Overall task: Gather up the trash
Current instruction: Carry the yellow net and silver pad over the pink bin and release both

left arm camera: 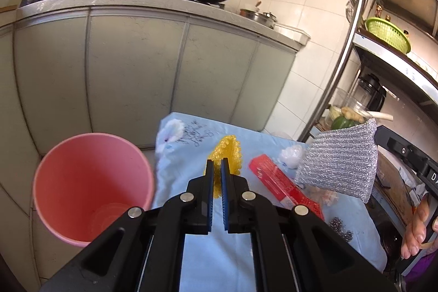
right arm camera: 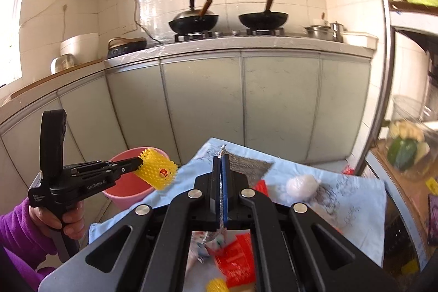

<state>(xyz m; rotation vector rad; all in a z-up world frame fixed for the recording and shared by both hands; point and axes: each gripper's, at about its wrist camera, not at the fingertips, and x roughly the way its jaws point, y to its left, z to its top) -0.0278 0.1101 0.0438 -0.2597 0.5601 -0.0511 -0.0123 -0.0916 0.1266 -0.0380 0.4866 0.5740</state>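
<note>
A light blue cloth (left arm camera: 191,259) covers the table and carries the loose trash: a red box (left arm camera: 282,186), a white wad (right arm camera: 302,184) and a small dark scrap (left arm camera: 340,227). Beside the table's left edge stands a pink bucket (left arm camera: 90,190); its inside looks bare down to the bottom. The right gripper (right arm camera: 222,163) is clamped on a silver mesh cloth (left arm camera: 339,160), which hangs above the table. The left gripper (left arm camera: 217,164) is closed on a yellow foam net (right arm camera: 158,168) and holds it over the bucket's rim. A green basket (left arm camera: 388,34) sits on a shelf at the right; what it holds is hidden.
</note>
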